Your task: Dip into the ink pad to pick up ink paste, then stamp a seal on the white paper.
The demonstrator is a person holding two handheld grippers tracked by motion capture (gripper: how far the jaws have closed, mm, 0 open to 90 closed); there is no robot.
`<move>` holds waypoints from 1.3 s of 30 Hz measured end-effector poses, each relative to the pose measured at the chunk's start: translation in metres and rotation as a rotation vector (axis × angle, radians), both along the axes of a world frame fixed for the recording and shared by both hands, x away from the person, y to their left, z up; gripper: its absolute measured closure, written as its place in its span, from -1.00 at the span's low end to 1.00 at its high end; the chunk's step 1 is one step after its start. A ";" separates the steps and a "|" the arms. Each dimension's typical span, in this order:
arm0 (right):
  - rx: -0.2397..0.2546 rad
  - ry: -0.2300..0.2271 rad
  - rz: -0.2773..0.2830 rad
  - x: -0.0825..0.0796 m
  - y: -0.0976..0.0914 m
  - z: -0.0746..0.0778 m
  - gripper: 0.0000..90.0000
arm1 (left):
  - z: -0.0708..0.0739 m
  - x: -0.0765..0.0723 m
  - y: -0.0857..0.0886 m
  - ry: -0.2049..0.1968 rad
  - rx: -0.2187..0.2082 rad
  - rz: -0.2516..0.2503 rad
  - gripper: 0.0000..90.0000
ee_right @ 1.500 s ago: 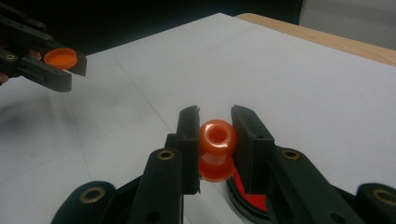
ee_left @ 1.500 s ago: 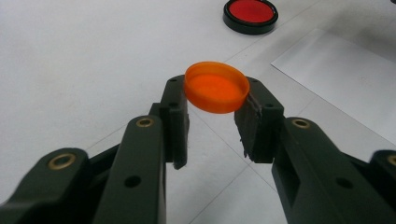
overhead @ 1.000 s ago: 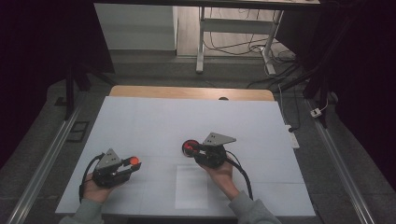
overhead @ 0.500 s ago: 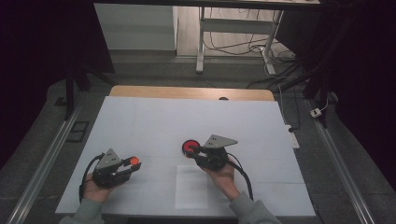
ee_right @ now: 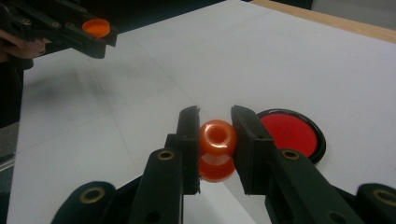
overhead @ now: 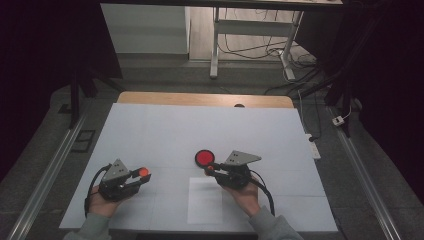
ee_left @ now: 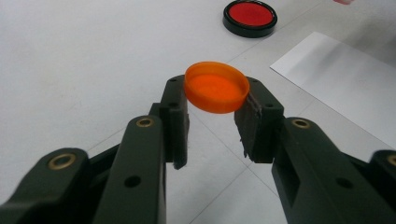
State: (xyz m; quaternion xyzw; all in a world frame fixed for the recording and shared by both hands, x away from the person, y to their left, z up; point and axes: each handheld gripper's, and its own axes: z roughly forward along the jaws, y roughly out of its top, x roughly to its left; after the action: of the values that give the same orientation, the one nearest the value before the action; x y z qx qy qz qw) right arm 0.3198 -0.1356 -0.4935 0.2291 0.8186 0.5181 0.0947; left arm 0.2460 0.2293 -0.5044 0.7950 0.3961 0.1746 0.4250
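Left gripper (ee_left: 212, 109): fingers (ee_left: 175, 119) closed on an orange cap (ee_left: 216, 87), pinched by its rim. The cap is a shallow round dish of translucent orange plastic, hollow side up, with a low straight wall and smooth inside. It is held off the white bench (overhead: 165, 130), near the front left part of it; in the high view it shows as an orange spot (overhead: 143, 171) at the gripper tip.

Right gripper (ee_right: 215, 140): fingers (ee_right: 189, 135) closed on a small orange bottle-like piece (ee_right: 217, 149). It is glossy, with a rounded top that has a round opening, narrowing at a waist to a wider lower part.

Just beside the right gripper lies a red disc with a black rim (ee_right: 289, 133), flat on the bench. A white paper sheet (overhead: 205, 200) lies on the bench near the front edge, between the hands.
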 end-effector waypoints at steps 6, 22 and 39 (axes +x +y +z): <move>-0.002 0.007 0.010 -0.006 -0.006 -0.001 0.61 | 0.000 0.000 -0.001 0.002 0.000 -0.002 0.45; -0.013 0.016 0.028 -0.016 -0.014 -0.004 0.61 | 0.000 0.001 -0.001 0.003 0.001 -0.003 0.45; -0.081 0.026 0.051 -0.021 -0.010 -0.013 0.61 | -0.001 0.001 -0.001 0.005 0.002 -0.005 0.45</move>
State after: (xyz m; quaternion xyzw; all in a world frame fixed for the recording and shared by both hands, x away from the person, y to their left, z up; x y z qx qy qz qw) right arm 0.2987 -0.1455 -0.5069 0.2106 0.8457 0.4837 0.0800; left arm 0.2471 0.2281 -0.5054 0.7969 0.3951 0.1717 0.4236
